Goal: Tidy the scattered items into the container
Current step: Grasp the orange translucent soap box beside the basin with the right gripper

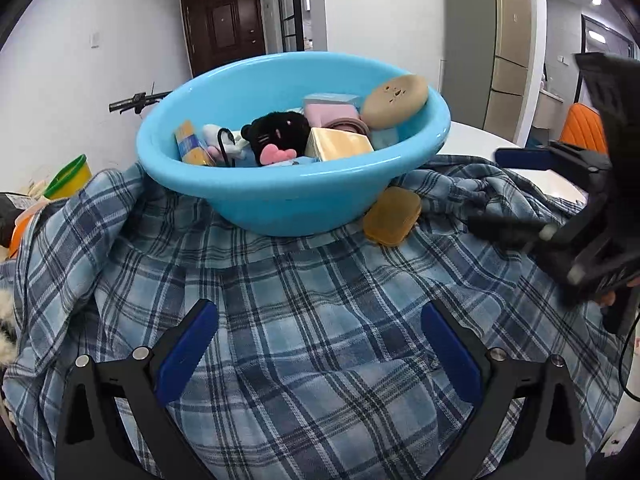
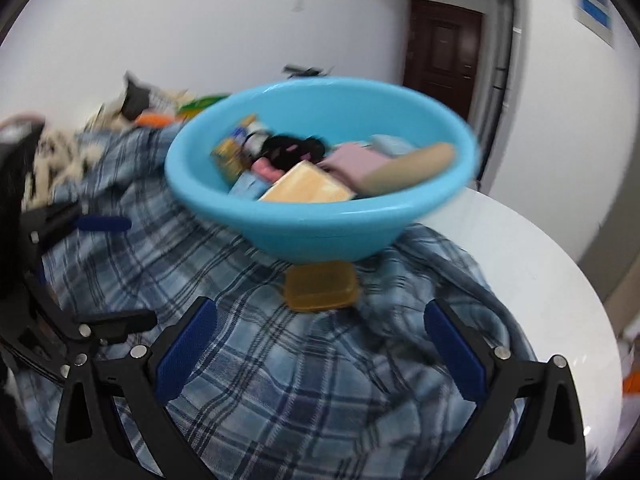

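Note:
A light blue plastic basin (image 1: pixel 280 196) sits on a blue plaid cloth (image 1: pixel 304 320) and holds several items: a black plush cat (image 1: pixel 276 132), a yellow box (image 1: pixel 340 144), a pink pouch (image 1: pixel 330 114), a tan round plush (image 1: pixel 394 100). An amber plastic box (image 1: pixel 392 216) lies on the cloth against the basin's right base; in the right wrist view it (image 2: pixel 320 286) is just ahead of the fingers. My left gripper (image 1: pixel 320 320) is open and empty over the cloth. My right gripper (image 2: pixel 320 320) is open and empty; it also shows at the right of the left wrist view (image 1: pixel 516 192).
The cloth covers a round white table (image 2: pixel 540 280), bare at the right. A green and yellow tub (image 1: pixel 70 178) and other clutter lie at the far left. The basin (image 2: pixel 320 220) in the right wrist view is blurred. An orange chair (image 1: pixel 580 128) stands behind.

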Motion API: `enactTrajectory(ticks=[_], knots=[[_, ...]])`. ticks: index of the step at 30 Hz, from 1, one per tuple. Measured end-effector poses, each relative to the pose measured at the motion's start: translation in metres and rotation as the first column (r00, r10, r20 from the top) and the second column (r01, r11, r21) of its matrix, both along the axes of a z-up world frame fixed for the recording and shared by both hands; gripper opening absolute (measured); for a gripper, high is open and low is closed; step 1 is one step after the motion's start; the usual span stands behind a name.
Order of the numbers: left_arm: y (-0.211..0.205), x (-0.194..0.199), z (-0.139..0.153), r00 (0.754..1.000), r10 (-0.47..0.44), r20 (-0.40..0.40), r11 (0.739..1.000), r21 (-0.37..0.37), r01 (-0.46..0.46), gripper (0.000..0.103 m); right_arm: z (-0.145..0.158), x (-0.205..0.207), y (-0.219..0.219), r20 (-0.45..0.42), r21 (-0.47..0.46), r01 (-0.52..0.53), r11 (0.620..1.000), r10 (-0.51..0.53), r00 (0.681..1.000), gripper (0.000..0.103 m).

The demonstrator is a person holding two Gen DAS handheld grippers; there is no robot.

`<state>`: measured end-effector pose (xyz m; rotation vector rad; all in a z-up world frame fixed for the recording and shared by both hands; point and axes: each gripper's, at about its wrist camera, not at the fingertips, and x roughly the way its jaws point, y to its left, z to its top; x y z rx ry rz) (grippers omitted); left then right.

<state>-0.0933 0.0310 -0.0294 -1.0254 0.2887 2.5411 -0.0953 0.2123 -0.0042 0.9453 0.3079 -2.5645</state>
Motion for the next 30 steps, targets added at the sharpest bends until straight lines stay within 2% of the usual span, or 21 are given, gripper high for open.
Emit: enactTrajectory(ticks=[4, 6, 12, 17, 20, 22, 24, 26, 30], knots=[[-0.006, -0.009, -0.007, 0.999, 0.049, 0.010, 0.999, -0.005, -0.049, 0.103, -0.015, -0.016, -0.021, 0.047, 0.087, -0.061, 0.994, 0.057, 0.997, 0.103], [-0.007, -0.013, -0.013, 0.998, 0.056, 0.033, 0.998, -0.018, -0.055, 0.103, -0.020, -0.023, -0.024, 0.040, 0.105, -0.052, 0.993, 0.048, 0.998, 0.103], [-0.011, -0.019, -0.018, 0.995, 0.052, 0.081, 0.998, 0.024, -0.054, 0.103, -0.037, -0.046, -0.027, 0.059, 0.132, 0.009, 0.991, -0.016, 0.998, 0.103], [-0.010, -0.018, -0.022, 0.994, 0.044, 0.105, 0.998, 0.033, -0.047, 0.103, -0.047, -0.052, -0.034, 0.017, 0.218, 0.002, 0.976, -0.006, 1.000, 0.102], [-0.007, -0.016, -0.022, 0.993, 0.032, 0.111, 0.999, 0.040, -0.036, 0.103, -0.053, -0.052, -0.037, 0.005, 0.263, 0.008, 0.965, -0.009, 1.000, 0.087], [-0.006, -0.015, -0.022, 0.994, 0.028, 0.105, 0.999, 0.034, -0.032, 0.103, -0.059, -0.052, -0.038, 0.036, 0.282, -0.022, 0.959, 0.013, 0.999, 0.065], [-0.006, -0.014, -0.022, 0.995, 0.032, 0.097, 0.999, 0.026, -0.035, 0.103, -0.060, -0.052, -0.034, 0.045, 0.263, -0.024, 0.964, 0.013, 0.999, 0.061], [-0.007, -0.014, -0.021, 0.995, 0.035, 0.097, 0.999, 0.026, -0.037, 0.103, -0.058, -0.053, -0.028, 0.068, 0.243, -0.012, 0.970, -0.004, 0.998, 0.060], [-0.010, -0.016, -0.021, 0.993, 0.039, 0.111, 0.998, 0.046, -0.045, 0.103, -0.047, -0.046, -0.009, 0.103, 0.128, 0.025, 0.991, -0.039, 0.994, 0.060]])
